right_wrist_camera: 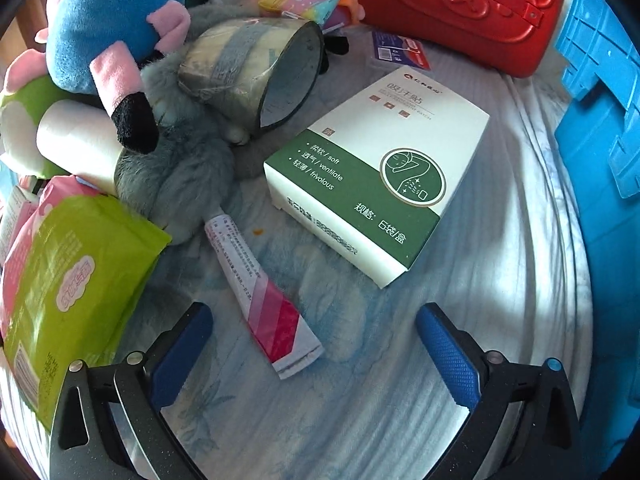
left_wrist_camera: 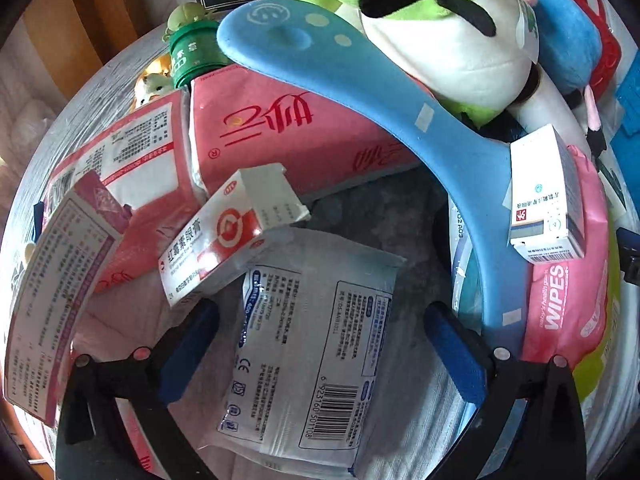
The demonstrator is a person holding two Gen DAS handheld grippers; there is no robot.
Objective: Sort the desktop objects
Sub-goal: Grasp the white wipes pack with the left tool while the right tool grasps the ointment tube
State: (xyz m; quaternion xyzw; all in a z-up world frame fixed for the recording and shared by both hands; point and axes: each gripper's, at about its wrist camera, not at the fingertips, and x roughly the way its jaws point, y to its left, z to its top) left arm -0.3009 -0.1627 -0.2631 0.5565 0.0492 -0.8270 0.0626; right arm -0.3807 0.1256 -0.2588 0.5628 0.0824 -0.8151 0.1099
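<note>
Though both tongs, left [left_wrist_camera: 320, 356] and right [right_wrist_camera: 316, 352], gape empty, the left may snag the ointment box [left_wrist_camera: 224, 236] at ten o'clock, apparently overlapping the white pouch [left_wrist_camera: 316, 344].

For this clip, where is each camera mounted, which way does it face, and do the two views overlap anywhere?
Left wrist: on the left gripper, looking steeply down at a white packet between its open blue fingers, amid pink tissue packs.
Right wrist: on the right gripper, looking steeply down at a pink tube and green-and-white box; its open fingers show.
Shared: the red case, seen at the left view's top right.
</note>
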